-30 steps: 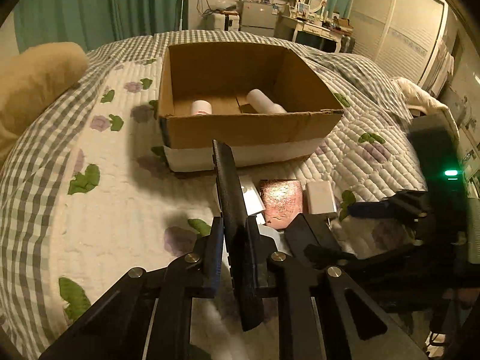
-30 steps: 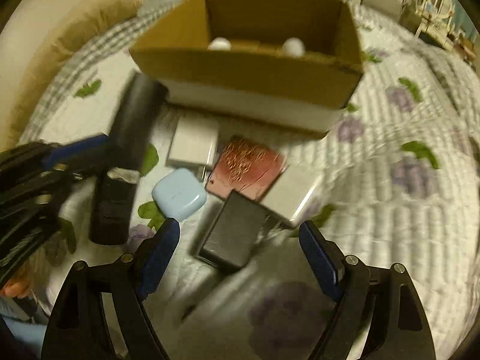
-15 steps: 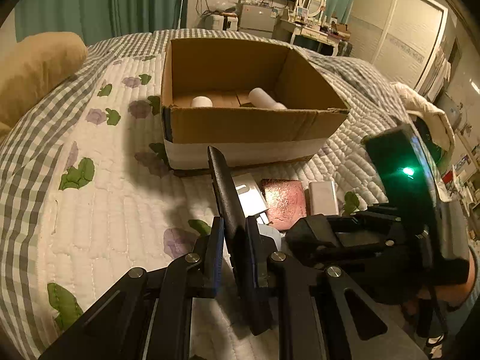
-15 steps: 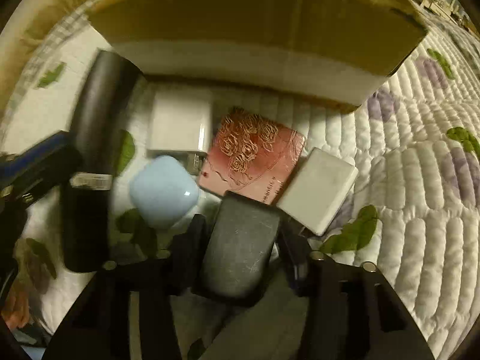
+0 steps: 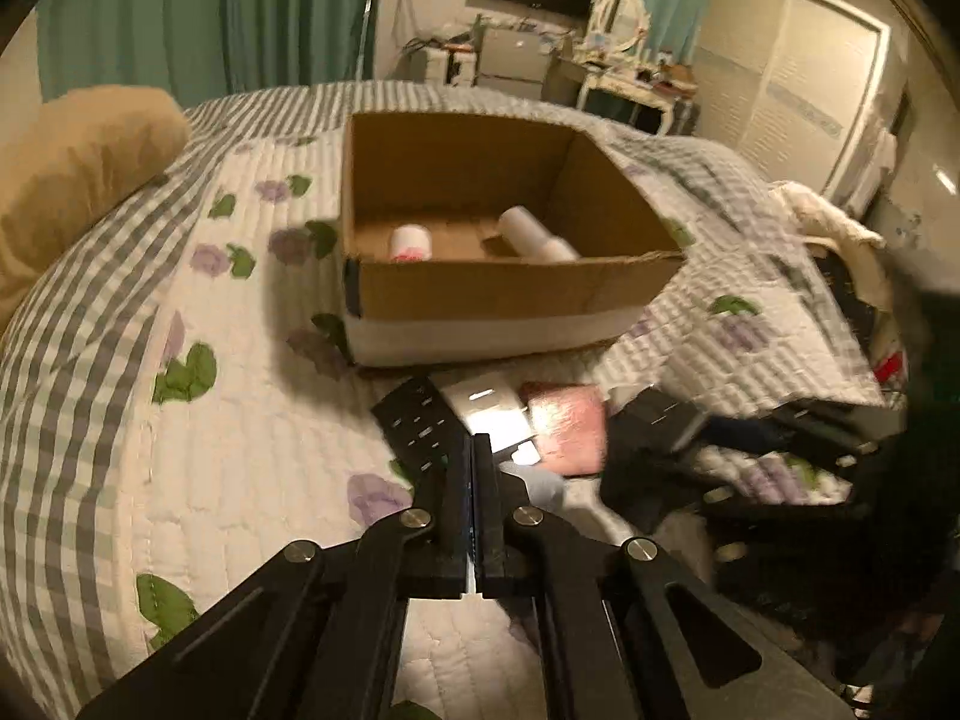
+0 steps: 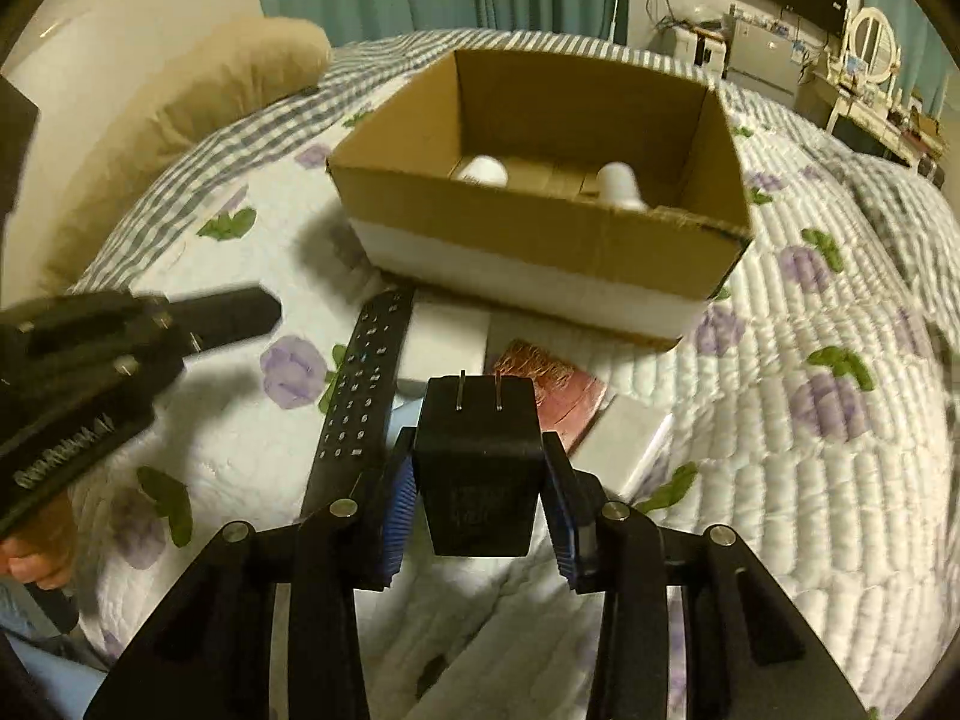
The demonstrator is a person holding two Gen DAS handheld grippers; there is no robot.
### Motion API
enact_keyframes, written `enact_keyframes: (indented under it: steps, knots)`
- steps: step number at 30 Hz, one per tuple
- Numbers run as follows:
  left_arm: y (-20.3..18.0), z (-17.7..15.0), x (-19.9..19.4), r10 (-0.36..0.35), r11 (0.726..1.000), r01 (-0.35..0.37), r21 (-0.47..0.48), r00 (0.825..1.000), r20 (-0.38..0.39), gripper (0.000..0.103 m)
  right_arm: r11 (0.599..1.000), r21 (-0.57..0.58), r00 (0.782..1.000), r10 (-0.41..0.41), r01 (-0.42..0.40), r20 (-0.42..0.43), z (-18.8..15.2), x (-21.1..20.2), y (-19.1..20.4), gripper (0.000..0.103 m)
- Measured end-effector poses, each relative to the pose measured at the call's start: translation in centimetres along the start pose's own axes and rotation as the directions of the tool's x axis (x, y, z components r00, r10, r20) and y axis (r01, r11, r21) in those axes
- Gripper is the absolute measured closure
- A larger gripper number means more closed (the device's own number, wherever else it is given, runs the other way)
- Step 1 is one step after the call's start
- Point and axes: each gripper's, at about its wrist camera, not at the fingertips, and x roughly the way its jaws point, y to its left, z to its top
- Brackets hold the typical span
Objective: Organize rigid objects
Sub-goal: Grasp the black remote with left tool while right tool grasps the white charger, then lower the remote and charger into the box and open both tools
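Observation:
An open cardboard box (image 5: 510, 294) (image 6: 540, 222) sits on the quilted bed with two white bottles (image 5: 411, 243) (image 5: 537, 234) inside. My right gripper (image 6: 477, 474) is shut on a black plug adapter (image 6: 477, 462), held above the bed in front of the box. My left gripper (image 5: 478, 450) is shut and empty, just behind a black remote control (image 5: 417, 423) (image 6: 360, 408) lying on the quilt. Beside the remote lie a white flat box (image 5: 489, 411), a pink embossed case (image 5: 567, 435) (image 6: 555, 390) and a white block (image 6: 624, 438).
A tan pillow (image 5: 78, 168) lies at the far left of the bed. Teal curtains, a dresser with a mirror (image 5: 618, 24) and white wardrobe doors stand behind the bed. The quilt (image 5: 240, 420) spreads left of the objects.
My left gripper let go of the black remote, which now lies on the quilt, and closed empty. My right gripper closed on the black adapter and lifted it off the bed.

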Motion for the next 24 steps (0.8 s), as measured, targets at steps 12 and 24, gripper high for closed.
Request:
enact_keyframes:
  steps: [12, 24]
  knots:
    - [0.1, -0.5, 7.4, 0.008, 0.994, -0.029, -0.102, 0.981, -0.195, 0.049, 0.999, 0.053, 1.000, 0.013, -0.013, 0.014, -0.2, -0.1, -1.5, 0.065]
    - [0.3, -0.6, 5.2, -0.083, 0.988, 0.059, -0.144, 0.983, -0.166, 0.082, 0.996, 0.076, 0.999, 0.033, -0.036, 0.038, -0.4, -0.7, -2.1, 0.065]
